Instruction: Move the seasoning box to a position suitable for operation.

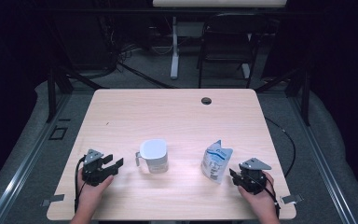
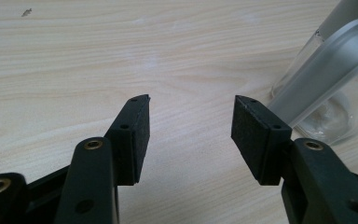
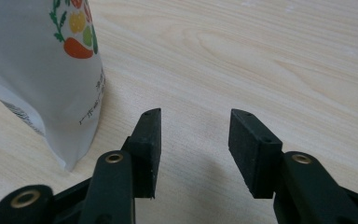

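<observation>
Both claws are held apart and empty on the worktop point(image 1: 177, 112): left claw point(image 1: 113, 162) near the jug point(image 1: 153, 156), right claw point(image 1: 233, 176) by the pouch point(image 1: 216, 162), probably for grasping.

Worktop point(image 1: 177, 112) with a jug and a pouch

The jug point(image 1: 153, 156) stands left of centre; the pouch point(image 1: 216, 161) stands upright, well apart to its right.

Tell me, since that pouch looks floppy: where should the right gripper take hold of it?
Probably the flat upper part of the pouch, below its torn top, coming from its right side where the right gripper waits open. It stands upright, thin enough there for the jaws.
</observation>
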`<state>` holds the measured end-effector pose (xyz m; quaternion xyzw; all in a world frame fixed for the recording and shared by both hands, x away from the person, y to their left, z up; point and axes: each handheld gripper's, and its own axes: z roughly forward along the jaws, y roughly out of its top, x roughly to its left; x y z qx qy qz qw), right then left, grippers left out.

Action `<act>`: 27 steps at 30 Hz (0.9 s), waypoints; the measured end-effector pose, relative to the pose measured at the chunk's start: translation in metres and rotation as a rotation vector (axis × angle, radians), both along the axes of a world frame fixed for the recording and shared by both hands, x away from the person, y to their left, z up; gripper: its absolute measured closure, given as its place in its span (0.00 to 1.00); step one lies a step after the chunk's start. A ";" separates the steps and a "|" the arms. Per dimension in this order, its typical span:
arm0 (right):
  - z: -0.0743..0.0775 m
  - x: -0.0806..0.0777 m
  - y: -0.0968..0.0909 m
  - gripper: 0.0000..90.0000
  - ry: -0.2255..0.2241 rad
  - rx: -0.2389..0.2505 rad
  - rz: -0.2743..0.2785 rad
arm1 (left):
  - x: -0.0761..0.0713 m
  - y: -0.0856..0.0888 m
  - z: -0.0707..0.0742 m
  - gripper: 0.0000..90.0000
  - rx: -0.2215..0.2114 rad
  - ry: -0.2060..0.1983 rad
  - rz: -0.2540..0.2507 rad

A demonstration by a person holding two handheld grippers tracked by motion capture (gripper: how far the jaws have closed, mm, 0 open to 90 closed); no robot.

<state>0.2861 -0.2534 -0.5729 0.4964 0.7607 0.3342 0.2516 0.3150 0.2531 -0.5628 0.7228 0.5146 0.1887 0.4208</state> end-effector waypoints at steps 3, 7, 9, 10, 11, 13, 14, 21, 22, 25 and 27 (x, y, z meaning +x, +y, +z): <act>0.000 0.002 -0.001 0.59 -0.004 0.008 0.002 | 0.000 0.000 0.000 0.52 -0.004 -0.009 -0.005; -0.002 0.003 -0.001 0.59 0.002 0.027 -0.004 | 0.001 -0.002 -0.001 0.50 0.001 -0.009 -0.020; -0.002 0.003 -0.001 0.58 0.000 0.023 -0.001 | 0.002 -0.005 -0.001 0.51 0.017 -0.003 -0.027; -0.003 0.004 -0.001 0.57 -0.002 0.020 0.001 | 0.002 -0.006 -0.001 0.51 0.014 -0.014 -0.028; -0.003 0.004 -0.001 0.57 -0.004 0.013 -0.003 | 0.001 -0.007 0.001 0.51 0.021 -0.007 -0.037; -0.004 0.004 -0.003 0.57 0.000 0.017 -0.006 | -0.001 -0.009 0.002 0.51 0.015 -0.017 -0.038; -0.005 0.004 -0.003 0.57 0.001 0.027 -0.011 | -0.002 -0.010 0.003 0.51 0.013 -0.018 -0.043; 0.002 0.001 -0.001 0.55 -0.027 0.032 -0.014 | -0.005 -0.020 0.012 0.53 -0.001 -0.024 -0.093; 0.003 0.000 0.000 0.55 -0.034 0.036 -0.012 | -0.006 -0.022 0.012 0.53 -0.005 -0.035 -0.093; 0.006 -0.002 0.002 0.53 -0.037 0.022 -0.011 | -0.008 -0.026 0.014 0.53 -0.007 -0.039 -0.108; 0.007 -0.002 0.002 0.53 -0.038 0.027 -0.011 | -0.007 -0.028 0.014 0.53 -0.006 -0.039 -0.121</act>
